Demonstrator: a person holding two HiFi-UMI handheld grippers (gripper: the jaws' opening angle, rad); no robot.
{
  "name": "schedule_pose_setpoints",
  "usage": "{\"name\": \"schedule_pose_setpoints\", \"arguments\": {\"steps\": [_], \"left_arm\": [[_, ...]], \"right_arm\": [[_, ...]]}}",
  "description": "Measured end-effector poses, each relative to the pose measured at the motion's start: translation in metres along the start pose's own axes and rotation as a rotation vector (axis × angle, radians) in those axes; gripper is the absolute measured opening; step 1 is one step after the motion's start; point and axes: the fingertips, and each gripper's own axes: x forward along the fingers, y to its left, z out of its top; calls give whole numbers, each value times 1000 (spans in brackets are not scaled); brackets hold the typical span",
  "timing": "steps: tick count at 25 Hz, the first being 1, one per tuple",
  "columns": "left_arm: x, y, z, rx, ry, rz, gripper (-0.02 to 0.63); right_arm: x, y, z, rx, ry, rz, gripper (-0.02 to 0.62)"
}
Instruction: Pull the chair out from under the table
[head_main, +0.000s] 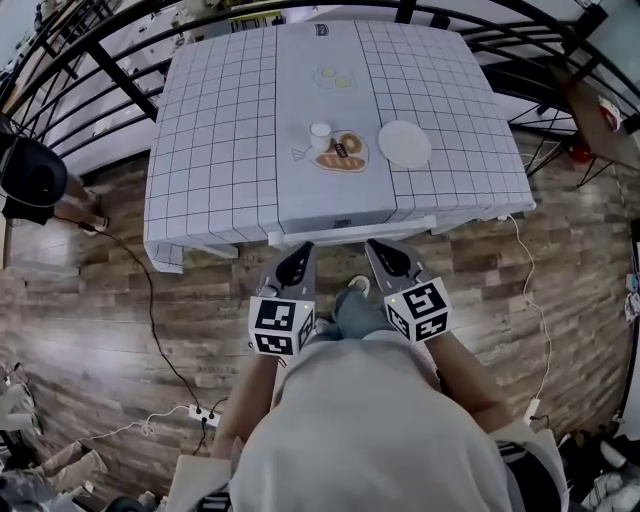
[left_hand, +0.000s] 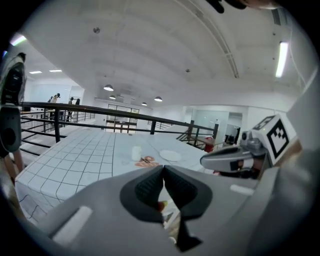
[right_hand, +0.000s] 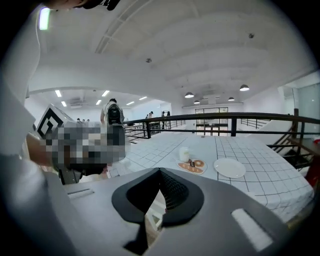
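The chair's white top rail (head_main: 350, 231) shows just under the near edge of the table (head_main: 215, 170), which wears a white grid-pattern cloth; the rest of the chair is hidden beneath it. My left gripper (head_main: 302, 250) and right gripper (head_main: 380, 248) hover side by side just short of that rail, both shut and empty. In the left gripper view the shut jaws (left_hand: 163, 171) point over the table top, with the right gripper (left_hand: 235, 160) off to the right. In the right gripper view the jaws (right_hand: 160, 173) are likewise shut with nothing in them.
On the table stand a white plate (head_main: 404, 144), a heart-shaped dish of pastries (head_main: 340, 152), a white cup (head_main: 320, 133) and a small dish (head_main: 335, 78). Black railings run behind the table. A cable and power strip (head_main: 205, 413) lie on the wooden floor at left.
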Motion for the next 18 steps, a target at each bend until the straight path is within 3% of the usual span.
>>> {"name": "schedule_pose_setpoints", "arguments": {"steps": [8, 14, 16, 18], "left_arm": [[34, -2, -4, 98, 127, -86, 16], [51, -16, -14, 256, 266, -223, 80], [54, -20, -18, 316, 321, -267, 100], [56, -25, -22, 380, 370, -315, 120]], "right_arm": [[17, -31, -4, -103, 121, 45, -2], [28, -31, -13, -226, 277, 176, 0], [30, -28, -18, -266, 336, 229, 49], [31, -27, -22, -317, 389, 277, 58]]}}
